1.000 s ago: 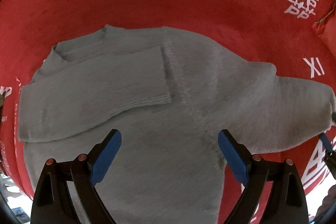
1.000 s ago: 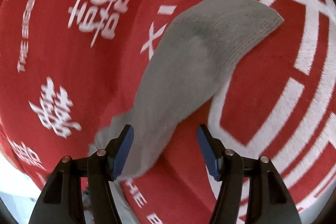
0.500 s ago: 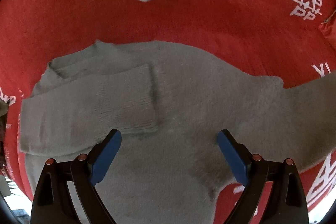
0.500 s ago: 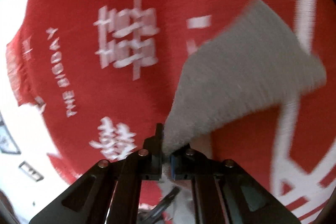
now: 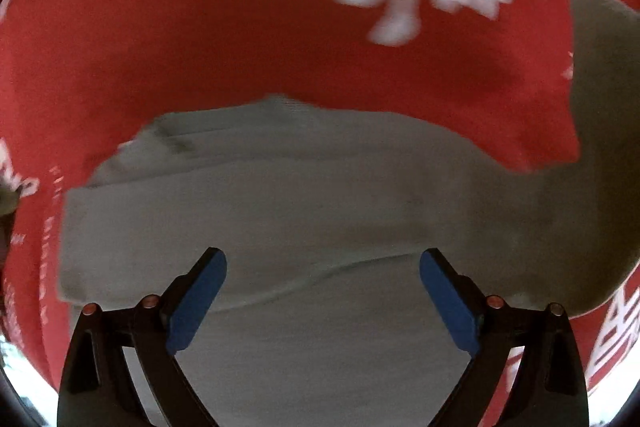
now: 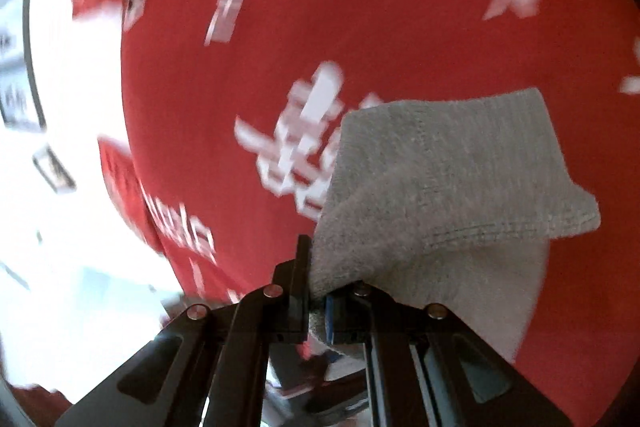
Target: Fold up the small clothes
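Observation:
A small grey knit sweater [image 5: 304,211] lies on a red cloth [image 5: 200,27] with white characters. One sleeve is folded across its body at the left. My left gripper [image 5: 322,291] is open and empty, hovering over the sweater's body. The other sleeve [image 5: 600,99] rises at the right edge of the left wrist view. My right gripper [image 6: 316,303] is shut on that grey sleeve [image 6: 440,179] and holds it lifted above the cloth, with the ribbed cuff end hanging free.
The red cloth [image 6: 320,7] covers the whole work surface. Its edge [image 6: 132,163] drops off at the left in the right wrist view, with a bright blurred floor [image 6: 48,187] beyond.
My right gripper closed on the sleeve and lifted it, swinging it up and toward the sweater body. My left gripper moved closer and lower over the sweater, staying open.

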The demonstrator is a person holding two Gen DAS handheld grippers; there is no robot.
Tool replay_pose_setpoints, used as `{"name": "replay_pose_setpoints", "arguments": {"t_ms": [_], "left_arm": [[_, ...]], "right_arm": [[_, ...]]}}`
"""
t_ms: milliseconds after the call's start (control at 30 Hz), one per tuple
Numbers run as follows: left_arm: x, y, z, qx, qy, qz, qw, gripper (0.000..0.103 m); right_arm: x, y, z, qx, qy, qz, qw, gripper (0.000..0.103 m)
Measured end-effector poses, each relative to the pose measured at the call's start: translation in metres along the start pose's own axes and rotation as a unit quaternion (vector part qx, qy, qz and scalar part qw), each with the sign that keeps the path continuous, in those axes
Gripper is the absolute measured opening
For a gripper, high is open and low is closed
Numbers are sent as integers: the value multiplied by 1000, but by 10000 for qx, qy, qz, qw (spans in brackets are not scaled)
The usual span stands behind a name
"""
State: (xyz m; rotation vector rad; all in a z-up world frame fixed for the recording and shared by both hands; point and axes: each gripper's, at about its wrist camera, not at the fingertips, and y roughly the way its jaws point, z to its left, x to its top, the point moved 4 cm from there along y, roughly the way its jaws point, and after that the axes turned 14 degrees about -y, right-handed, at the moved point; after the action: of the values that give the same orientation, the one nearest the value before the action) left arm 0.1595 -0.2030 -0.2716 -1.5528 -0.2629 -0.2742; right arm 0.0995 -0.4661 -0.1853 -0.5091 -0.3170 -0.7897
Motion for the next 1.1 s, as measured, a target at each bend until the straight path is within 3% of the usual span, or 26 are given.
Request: {"name": "replay_pose_setpoints", "arguments": {"t_ms": [100,200,400,500,533,633,667,733,800,833,900,967,1100], "left_arm": [[3,-3,54,274,-255,-95,9993,98],[2,2,108,547,-576,-42,9968,98],[-35,18,192,910,-1138,232,9891,98],[-44,26,212,853,-1305,332,9872,98],[-53,24,221,800,-1353,354,9869,98],[-59,22,232,646,-1485,425,9859,98],[-60,19,233,622,-1518,443,9855,98],[-60,15,236,589,-1559,456,9850,98],[-59,11,243,573,-1597,438,9845,98],[-61,7,244,570,-1618,420,9843,98],[-62,5,254,584,-1652,382,9838,98],[-65,5,264,652,-1681,359,9830,98],[-74,9,285,821,-1819,432,9789,98]], "right_arm": [[-15,60,34,-73,-647,565,9963,6],[-49,126,66,-138,-1381,1284,9820,6],[-152,247,93,-580,-2689,2880,9173,6],[-186,281,69,-1404,-2810,3399,8865,15],[-190,285,61,-1585,-2652,3463,8858,25],[-180,276,57,-1475,-2025,3134,9160,63],[-173,271,55,-1456,-1741,2937,9285,64],[-163,265,50,-1469,-1243,2646,9450,62],[-157,267,47,-1643,-791,2476,9515,14],[-154,270,48,-1754,-740,2388,9522,7],[-156,278,65,-1870,-1198,2308,9473,7],[-165,293,95,-1831,-2255,2449,9250,7],[-222,335,144,-1542,-3904,3090,8534,7]]}}
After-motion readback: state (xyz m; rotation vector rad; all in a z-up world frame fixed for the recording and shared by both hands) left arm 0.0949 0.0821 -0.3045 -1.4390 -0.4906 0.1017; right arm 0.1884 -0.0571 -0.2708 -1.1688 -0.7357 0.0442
